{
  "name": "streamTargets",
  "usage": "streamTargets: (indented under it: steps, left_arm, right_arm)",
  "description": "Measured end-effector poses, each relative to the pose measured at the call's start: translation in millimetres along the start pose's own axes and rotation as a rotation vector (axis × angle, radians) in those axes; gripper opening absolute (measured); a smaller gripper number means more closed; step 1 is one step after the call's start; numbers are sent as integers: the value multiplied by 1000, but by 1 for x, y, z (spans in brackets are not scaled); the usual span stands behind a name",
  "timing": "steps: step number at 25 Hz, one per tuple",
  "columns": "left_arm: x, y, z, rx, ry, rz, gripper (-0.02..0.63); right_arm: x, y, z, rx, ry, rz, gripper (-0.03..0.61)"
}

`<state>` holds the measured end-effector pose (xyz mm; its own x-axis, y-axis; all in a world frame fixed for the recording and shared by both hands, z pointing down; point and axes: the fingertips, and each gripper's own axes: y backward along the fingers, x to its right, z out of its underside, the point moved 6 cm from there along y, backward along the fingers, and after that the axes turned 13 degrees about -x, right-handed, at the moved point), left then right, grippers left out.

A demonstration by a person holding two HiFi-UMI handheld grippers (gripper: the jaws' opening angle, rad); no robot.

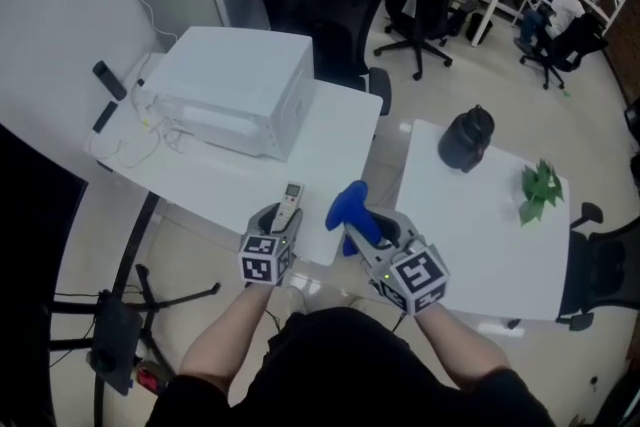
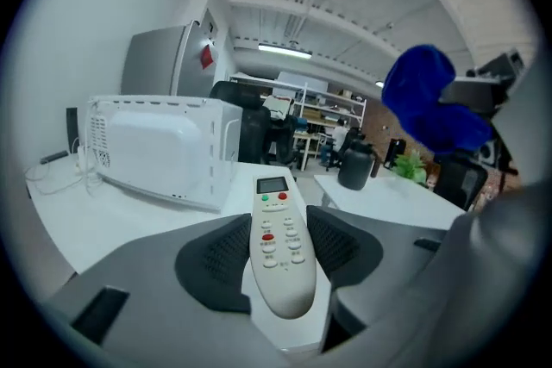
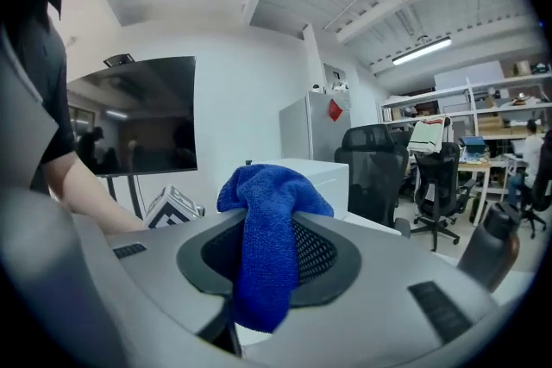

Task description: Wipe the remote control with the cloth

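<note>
So, both things are in the tongs. The left gripper [image 1: 283,218] clamps the white remote control [image 2: 278,241] by its lower half, buttons up, over the front edge of the white table [image 1: 330,140]. The right gripper [image 1: 370,233] pinches the blue cloth [image 3: 266,246] near the remote, not touching it. The wiping itself seems not yet begun.

The white remote [image 2: 278,241], screen and green and red buttons at its far end, lies face-up at lower centre, gripped in the left tongs [image 2: 278,218]. The bunched blue cloth [image 3: 267,254] hangs clamped in the right tongs [image 3: 269,224].
</note>
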<state>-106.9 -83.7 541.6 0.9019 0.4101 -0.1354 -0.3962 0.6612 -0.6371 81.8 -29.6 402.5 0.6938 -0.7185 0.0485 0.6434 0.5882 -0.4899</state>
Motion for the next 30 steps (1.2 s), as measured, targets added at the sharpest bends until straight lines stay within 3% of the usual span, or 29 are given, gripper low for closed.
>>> streamTargets:
  steps: [6, 11, 23, 25, 30]
  left_arm:
    - [-19, -62, 47, -144, -47, -93, 209]
    - [-38, -93, 75, -229, -39, -134, 209]
    - [-39, -109, 86, -246, -62, -128, 215]
    - [-39, -107, 87, -251, -68, -124, 272]
    - [-37, -85, 85, -214, -63, -117, 273]
  right_arm:
    - [-5, -2, 20, -58, 8, 10, 120]
    - [-5, -4, 30, -105, -5, 16, 120]
    - [1, -20, 40, -161, -35, 14, 120]
    - [2, -26, 41, -170, -38, 12, 120]
    - [1, -50, 47, -220, -49, 23, 120]
